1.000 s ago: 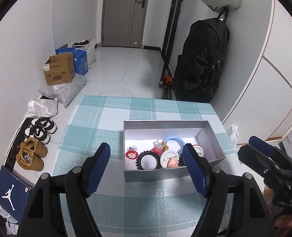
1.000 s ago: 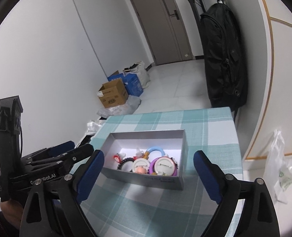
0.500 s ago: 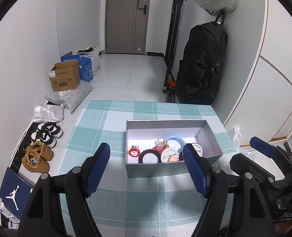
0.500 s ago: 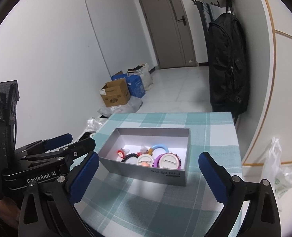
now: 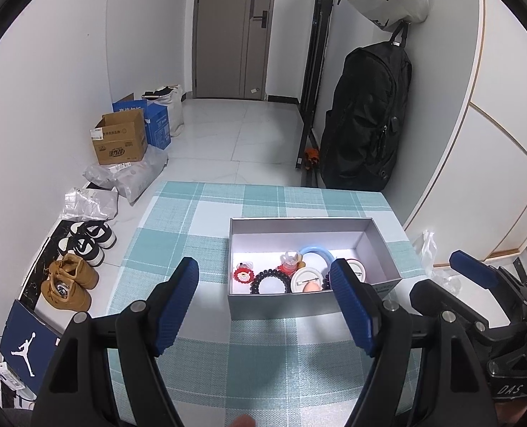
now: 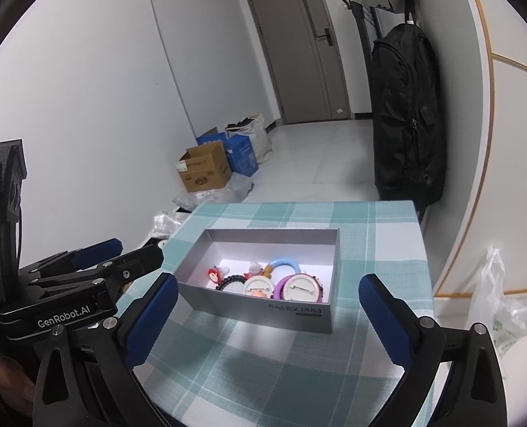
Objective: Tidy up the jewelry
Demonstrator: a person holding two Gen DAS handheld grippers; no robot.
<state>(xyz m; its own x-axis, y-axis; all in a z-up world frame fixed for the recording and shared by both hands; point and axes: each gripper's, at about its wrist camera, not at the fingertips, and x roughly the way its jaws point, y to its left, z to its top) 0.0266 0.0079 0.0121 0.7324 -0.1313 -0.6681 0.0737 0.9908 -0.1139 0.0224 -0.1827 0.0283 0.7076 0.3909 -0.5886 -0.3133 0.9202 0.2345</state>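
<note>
An open grey box (image 5: 309, 306) stands on the teal checked tablecloth (image 5: 199, 235). Inside lie a black spiral hair tie (image 5: 269, 277), a red charm (image 5: 243, 274), a white round badge (image 5: 306, 281) and a light blue ring (image 5: 315, 252). The right wrist view also shows a purple-rimmed badge (image 6: 301, 288) in the box (image 6: 263, 306). My left gripper (image 5: 263, 277) hovers open in front of the box, empty. My right gripper (image 6: 267, 284) is spread wide and empty, short of the box. Each gripper shows in the other's view: right (image 5: 477, 284), left (image 6: 96, 259).
The table ends just behind the box and at its right side. On the floor to the left are cardboard boxes (image 5: 121, 138), plastic bags and shoes (image 5: 71, 281). A black backpack (image 5: 366, 121) hangs by the right wall. A plastic bag (image 6: 505, 306) lies right of the table.
The right gripper's jaws have spread slightly wider. Both views have tipped up a little. The box and its contents have not moved.
</note>
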